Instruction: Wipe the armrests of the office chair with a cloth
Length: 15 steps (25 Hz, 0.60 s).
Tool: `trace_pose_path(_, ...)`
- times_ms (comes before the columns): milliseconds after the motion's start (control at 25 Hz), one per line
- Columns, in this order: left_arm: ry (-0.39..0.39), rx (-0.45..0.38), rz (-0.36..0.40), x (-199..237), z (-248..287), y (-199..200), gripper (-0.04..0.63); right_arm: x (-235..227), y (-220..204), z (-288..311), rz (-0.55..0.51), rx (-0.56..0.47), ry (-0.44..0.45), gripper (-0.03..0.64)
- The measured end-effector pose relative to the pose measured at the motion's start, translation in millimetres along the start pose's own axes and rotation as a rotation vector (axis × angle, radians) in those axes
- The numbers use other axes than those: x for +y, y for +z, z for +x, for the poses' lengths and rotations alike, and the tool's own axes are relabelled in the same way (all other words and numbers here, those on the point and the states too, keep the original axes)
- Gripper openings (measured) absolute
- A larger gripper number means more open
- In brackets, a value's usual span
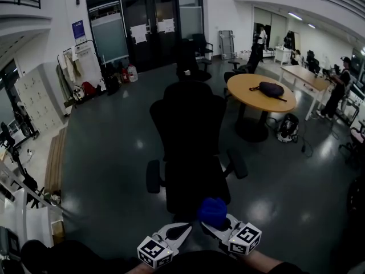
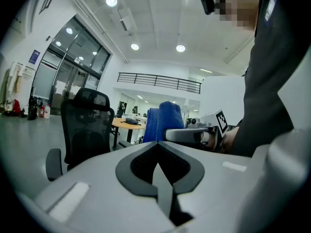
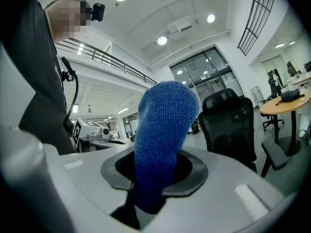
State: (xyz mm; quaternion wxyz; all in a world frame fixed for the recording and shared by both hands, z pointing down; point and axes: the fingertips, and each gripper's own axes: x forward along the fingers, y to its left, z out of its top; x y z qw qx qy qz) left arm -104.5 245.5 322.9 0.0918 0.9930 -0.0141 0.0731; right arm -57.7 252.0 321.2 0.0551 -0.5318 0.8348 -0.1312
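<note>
low in frame, right gripper (image 1: pixel 212 226) pinched the cloth (image 1: pixel 213 210), left gripper (image 1: pixel 183 229) pressed together, empty; nearer armrest (image 1: pixel 236 163) lay up-right.

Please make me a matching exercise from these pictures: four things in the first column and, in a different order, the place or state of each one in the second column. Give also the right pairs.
Column one
1. blue cloth
2. left gripper
3. office chair
4. dark bag

Column two
A. lies on the round table
B. shut, with nothing in it
C. held in the right gripper
D. stands apart, ahead of both grippers

Right pairs: 1-C, 2-B, 3-D, 4-A
</note>
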Motion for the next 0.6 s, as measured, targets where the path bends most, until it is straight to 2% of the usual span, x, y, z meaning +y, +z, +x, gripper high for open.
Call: trace_pose_path(600,-0.002,0.003,-0.006,-4.5,1.8,-2.5,0.02,-3.2,-1.9,-6.2,0.003,0.003,-0.019,0.124)
